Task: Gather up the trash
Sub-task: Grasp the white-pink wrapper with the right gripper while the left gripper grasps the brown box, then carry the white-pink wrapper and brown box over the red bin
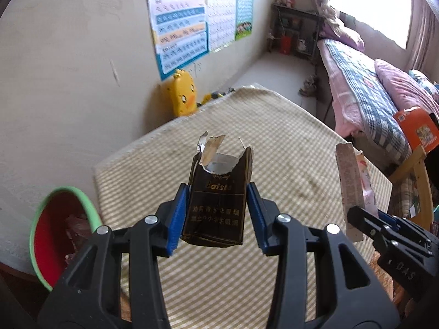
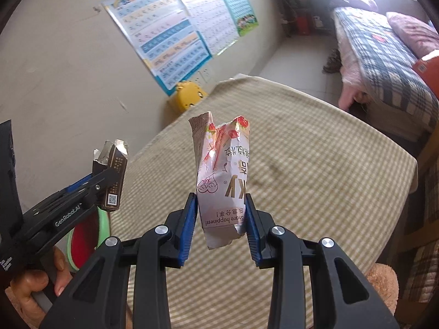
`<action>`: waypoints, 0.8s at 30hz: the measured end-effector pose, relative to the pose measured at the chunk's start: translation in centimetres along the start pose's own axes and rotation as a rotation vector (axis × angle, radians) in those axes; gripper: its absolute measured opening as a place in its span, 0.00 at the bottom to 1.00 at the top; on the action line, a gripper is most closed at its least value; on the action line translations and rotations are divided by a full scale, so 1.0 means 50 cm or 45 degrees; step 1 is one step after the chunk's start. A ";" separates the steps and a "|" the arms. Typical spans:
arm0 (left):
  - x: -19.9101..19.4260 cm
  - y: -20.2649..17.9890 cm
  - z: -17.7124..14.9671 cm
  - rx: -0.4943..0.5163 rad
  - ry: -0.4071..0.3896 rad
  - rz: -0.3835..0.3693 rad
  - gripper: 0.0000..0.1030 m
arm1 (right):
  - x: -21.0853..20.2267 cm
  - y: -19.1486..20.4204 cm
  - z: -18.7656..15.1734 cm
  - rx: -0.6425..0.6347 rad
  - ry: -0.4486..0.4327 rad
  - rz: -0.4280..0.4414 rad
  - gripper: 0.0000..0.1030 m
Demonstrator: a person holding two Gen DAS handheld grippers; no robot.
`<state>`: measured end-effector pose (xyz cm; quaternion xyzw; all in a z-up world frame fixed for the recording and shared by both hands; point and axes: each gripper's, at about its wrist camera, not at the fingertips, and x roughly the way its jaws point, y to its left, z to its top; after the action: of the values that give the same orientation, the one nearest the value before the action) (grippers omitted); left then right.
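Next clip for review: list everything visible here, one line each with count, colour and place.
cigarette pack: 1, dark brown, torn open on top, clamped in the left gripper above the table
snack box: 1, pink and white, crumpled, clamped in the right gripper above the table
bin: 1, green rim, red inside, some trash in it, left of the table
table: 1, beige checked cloth
duck toy: 1, yellow, against the wall
wall posters: several, blue and white
bed: 1, plaid and pink bedding, by the window
shelf: 1, dark, far corner
orange box: 1, at the right edge
left gripper: black, blue pads
right gripper: black, blue pads
hand: 1, on the left gripper's handle
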<state>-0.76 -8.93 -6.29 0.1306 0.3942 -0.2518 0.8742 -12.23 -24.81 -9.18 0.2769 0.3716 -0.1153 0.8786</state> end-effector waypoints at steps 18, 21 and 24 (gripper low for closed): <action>-0.051 0.119 -0.005 -0.130 -0.088 0.082 0.40 | -0.006 0.127 0.025 -0.155 -0.030 0.047 0.31; -0.050 0.133 -0.007 -0.148 -0.088 0.091 0.40 | -0.003 0.144 0.026 -0.172 -0.025 0.057 0.31; -0.050 0.148 -0.011 -0.164 -0.088 0.102 0.40 | 0.003 0.161 0.027 -0.190 -0.017 0.068 0.31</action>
<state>1.53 -1.63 -4.53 0.0807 0.3736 -0.1951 0.9033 -8.03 -19.00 -5.30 0.2197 0.3657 -0.0659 0.9020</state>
